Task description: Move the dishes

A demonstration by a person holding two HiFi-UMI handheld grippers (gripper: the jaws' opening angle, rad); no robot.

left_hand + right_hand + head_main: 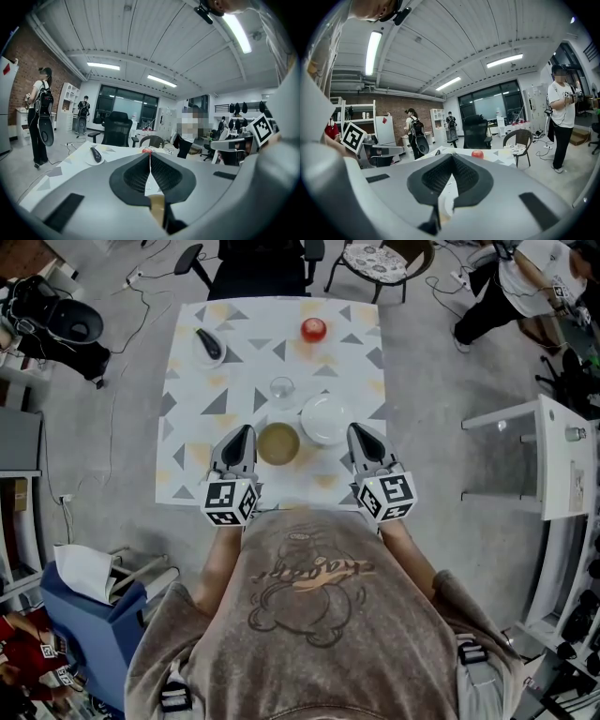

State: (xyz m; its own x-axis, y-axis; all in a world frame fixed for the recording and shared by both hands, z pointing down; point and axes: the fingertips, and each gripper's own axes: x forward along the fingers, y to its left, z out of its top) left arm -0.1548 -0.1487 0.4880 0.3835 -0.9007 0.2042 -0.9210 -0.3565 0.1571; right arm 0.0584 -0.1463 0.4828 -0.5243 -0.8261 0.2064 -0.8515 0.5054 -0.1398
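Observation:
A patterned table (187, 418) carries a tan bowl (278, 443), a white plate (325, 418), a clear glass (282, 388), a red apple (313, 329) and a small white dish with a dark utensil (208, 346). My left gripper (246, 431) sits just left of the tan bowl, apart from it. In the left gripper view, the left gripper (150, 153) has its jaws meeting at the tips with nothing between them. My right gripper (357, 430) rests beside the white plate's right edge. The right gripper view shows the right gripper (453, 154) shut and empty too, with the apple (477, 153) ahead.
A black office chair (262, 268) and a wicker chair (377, 259) stand at the table's far side. A white shelf unit (553, 456) is to the right, a blue bin (94, 615) near left. A person (525, 282) stands at the back right, another person (40, 117) left of the table.

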